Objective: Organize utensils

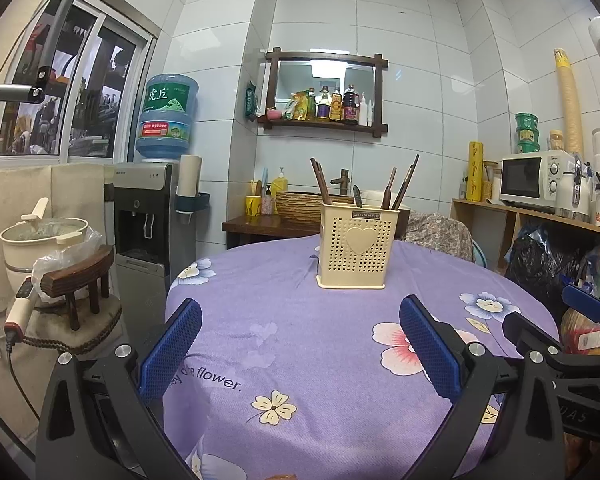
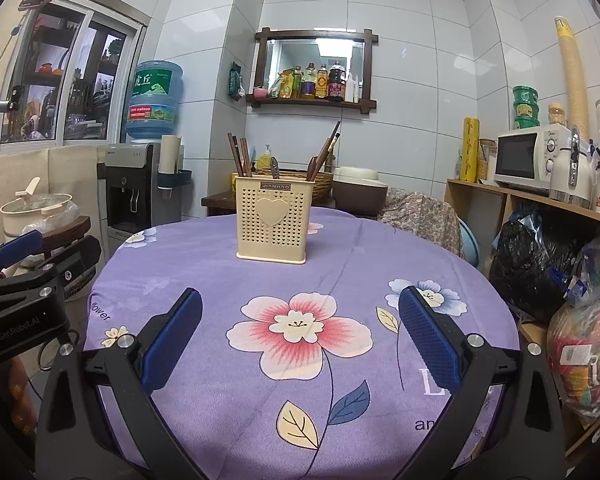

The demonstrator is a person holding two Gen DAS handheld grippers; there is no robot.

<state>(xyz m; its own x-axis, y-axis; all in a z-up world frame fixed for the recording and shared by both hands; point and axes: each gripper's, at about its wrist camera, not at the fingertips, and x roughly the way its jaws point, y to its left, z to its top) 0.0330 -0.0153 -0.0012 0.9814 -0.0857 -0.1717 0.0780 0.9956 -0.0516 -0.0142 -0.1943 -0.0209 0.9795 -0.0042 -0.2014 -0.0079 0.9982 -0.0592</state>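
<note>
Both grippers hang over the near edge of the round table (image 2: 204, 280), side by side and empty. The left gripper (image 1: 300, 344) has its blue pads (image 1: 172, 352) spread wide, nothing but purple cloth between them. Same story for the right gripper (image 2: 300, 336): fingers (image 2: 428, 340) wide apart, framing the big pink flower (image 2: 300, 328) printed on the cloth, gripping nothing.

The caddy (image 1: 354, 246), cream plastic with a heart on its front, stands upright toward the far edge of the table, well apart from both grippers. In the left view it sits a little right of centre; in the right view a little left of centre (image 2: 275, 224). Out of its top stick the utensils: a cluster of dark chopsticks (image 2: 239, 156) at the left side leaning left, another bunch of sticks (image 2: 327, 148) at the right side leaning right, and one short handle (image 2: 275, 168) poking up near the middle. Which compartments they sit in can't be told from here.

The cloth around the caddy carries only its printed flowers and lettering. Behind the table, a water dispenser (image 1: 146, 216) at left and a microwave (image 1: 534, 178) on a shelf at right.
</note>
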